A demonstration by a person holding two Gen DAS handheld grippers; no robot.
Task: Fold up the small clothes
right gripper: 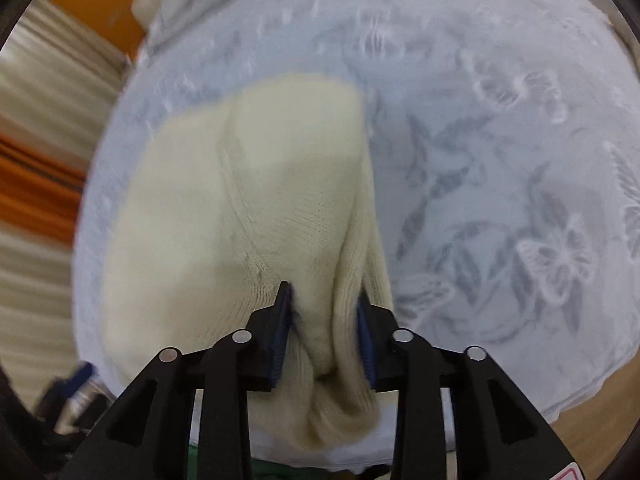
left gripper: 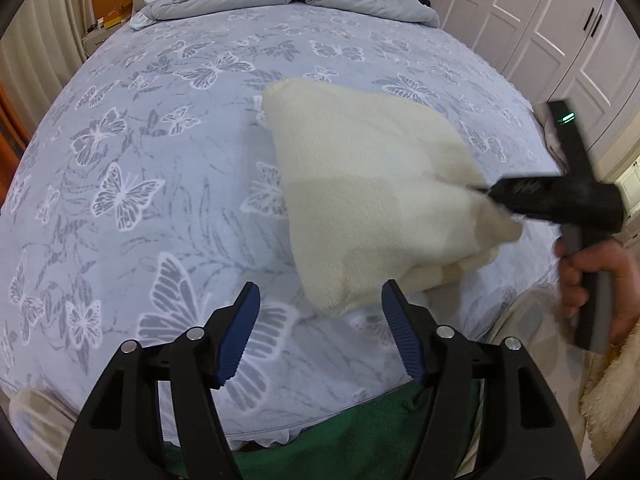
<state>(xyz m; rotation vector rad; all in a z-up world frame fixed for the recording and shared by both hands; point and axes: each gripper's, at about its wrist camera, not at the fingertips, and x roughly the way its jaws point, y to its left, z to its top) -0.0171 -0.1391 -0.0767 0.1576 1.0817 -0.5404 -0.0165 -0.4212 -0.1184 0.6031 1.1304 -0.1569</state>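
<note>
Left wrist view. We hold the left gripper point(left gripper: 320, 328) released, its blue pads point(left gripper: 236, 340) spread wide with nothing between them. The cream knit garment point(left gripper: 368, 200) lies on the butterfly-print bed cover point(left gripper: 140, 160) ahead of this tool and slightly to its right; its nearest corner sits just beyond the right-hand pad, not touching it as far as we can tell. The garment's long axis runs diagonally, from a far corner ahead of the tool to the near-right edge. At that near-right edge the right gripper point(left gripper: 480, 190) enters from the right, its fingertips buried in the cloth, with the right hand point(left gripper: 600, 284) on its handle. A green cloth point(left gripper: 340, 440) lies below the tool, at the bed edge.

Right wrist view. This picture is motion-blurred. We see the right gripper point(right gripper: 324, 320) clenched on a bunched fold of the garment point(right gripper: 248, 200); knit fills the gap between the pads. The rest of the garment spreads forward and to the left of this tool, resting on the bed cover point(right gripper: 500, 160).

Judgement. The right gripper already holds one edge. The free corner lies nearest the left gripper, directly ahead-right of it. We judge that the coming move depends on this corner: a short reach forward and right would bring the open jaws around it.
</note>
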